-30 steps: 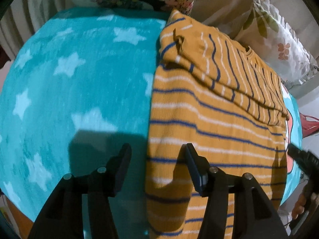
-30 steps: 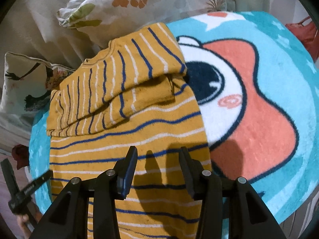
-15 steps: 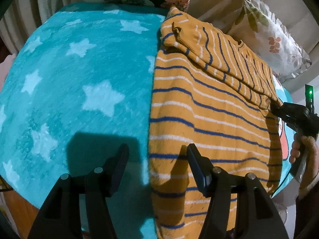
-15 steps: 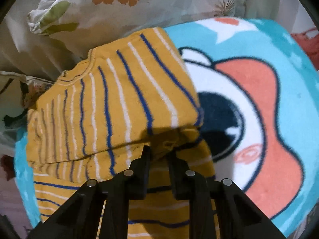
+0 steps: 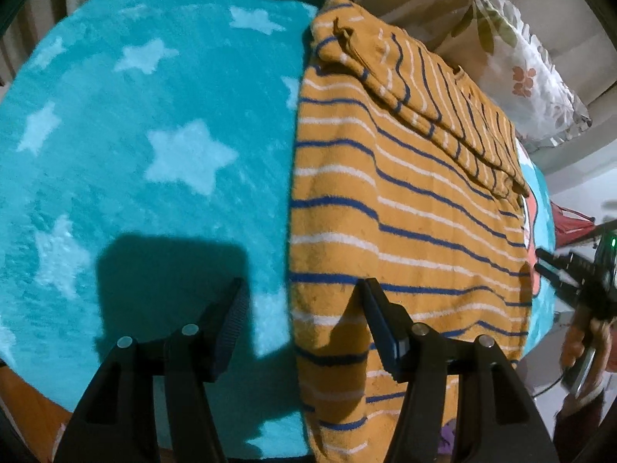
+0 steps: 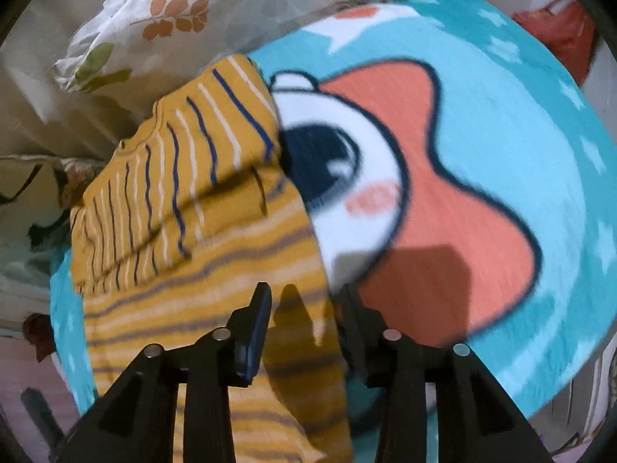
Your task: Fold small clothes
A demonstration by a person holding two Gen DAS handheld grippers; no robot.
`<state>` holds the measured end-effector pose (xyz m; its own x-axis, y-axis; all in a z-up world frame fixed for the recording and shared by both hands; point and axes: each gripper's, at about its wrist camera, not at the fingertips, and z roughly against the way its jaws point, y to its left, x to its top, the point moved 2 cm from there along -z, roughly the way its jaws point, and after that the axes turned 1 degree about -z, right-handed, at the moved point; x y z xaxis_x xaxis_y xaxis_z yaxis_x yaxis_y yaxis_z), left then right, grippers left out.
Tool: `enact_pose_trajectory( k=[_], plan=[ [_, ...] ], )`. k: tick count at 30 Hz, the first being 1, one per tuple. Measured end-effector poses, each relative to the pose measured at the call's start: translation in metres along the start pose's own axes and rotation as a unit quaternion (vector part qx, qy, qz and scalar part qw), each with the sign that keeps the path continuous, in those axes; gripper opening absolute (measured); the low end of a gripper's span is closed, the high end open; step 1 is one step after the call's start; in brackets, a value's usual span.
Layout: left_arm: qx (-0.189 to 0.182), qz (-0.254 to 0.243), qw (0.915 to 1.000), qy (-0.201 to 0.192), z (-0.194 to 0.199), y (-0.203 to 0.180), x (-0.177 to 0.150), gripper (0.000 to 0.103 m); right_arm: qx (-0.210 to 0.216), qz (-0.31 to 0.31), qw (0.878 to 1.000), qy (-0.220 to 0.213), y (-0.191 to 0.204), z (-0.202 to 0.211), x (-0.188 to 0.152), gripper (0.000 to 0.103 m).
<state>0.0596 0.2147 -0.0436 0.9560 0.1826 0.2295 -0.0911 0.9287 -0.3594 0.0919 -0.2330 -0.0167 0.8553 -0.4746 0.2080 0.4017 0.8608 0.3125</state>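
My left claw (image 5: 302, 301) hangs above the near left edge of the yellow striped sweater (image 5: 405, 208). Its jaws stand released: one finger is over the turquoise star blanket (image 5: 135, 135), the other is over the knit, and the sweater's edge runs between them without being pressed. I cannot tell if the fingertips touch the cloth.

The sweater lies flat on the blanket, with its lower hem toward me and hanging a little over the near edge. Its upper part is folded down onto the body, so a band with thinner stripes crosses the top, and the collar shows at the far fold.

My right claw (image 6: 304, 301) is at the opposite side of the sweater (image 6: 200, 270), near its right edge. Its jaws are opening at this moment. The left finger is over the yellow knit and the right finger is over the blanket's cartoon face (image 6: 405, 177), with the edge of the sweater passing between them; nothing is clenched. This view is blurred, so small details of the knit are not clear.

In the left view, the right claw (image 5: 547, 266) shows at the far right, held by my hand (image 5: 582, 332). Flowered pillows (image 6: 185, 23) lie behind the sweater, beyond the blanket.
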Motion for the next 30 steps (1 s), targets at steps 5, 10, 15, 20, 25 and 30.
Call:
enact_pose_trajectory(
  k=[5,10,15,20,25,30],
  plan=[
    [-0.008,-0.018,0.9998,-0.002,-0.001,-0.005,-0.007,0.066,0.015,-0.015,0.999,0.026,-0.013,-0.002,-0.039,0.045],
    [-0.025,-0.007,0.9997,-0.001,-0.001,-0.008,-0.013,0.069,0.046,-0.020,0.998,0.046,-0.013,-0.010,-0.069,0.053],
    [-0.019,0.010,0.9998,-0.001,0.001,-0.011,-0.027,0.070,0.058,0.013,0.997,0.042,-0.005,-0.011,-0.072,0.067],
    [0.015,0.015,0.9997,-0.015,0.000,-0.022,-0.045,0.078,0.103,0.019,0.994,0.042,-0.013,-0.009,-0.072,0.071],
    [0.072,0.012,0.9972,-0.020,-0.007,-0.041,-0.061,0.090,0.157,0.009,0.986,0.053,-0.025,-0.007,-0.078,0.072],
    [0.126,0.007,0.9918,-0.022,-0.017,-0.054,-0.075,0.098,0.213,0.019,0.974,0.080,-0.028,-0.007,-0.092,0.076]
  ],
)
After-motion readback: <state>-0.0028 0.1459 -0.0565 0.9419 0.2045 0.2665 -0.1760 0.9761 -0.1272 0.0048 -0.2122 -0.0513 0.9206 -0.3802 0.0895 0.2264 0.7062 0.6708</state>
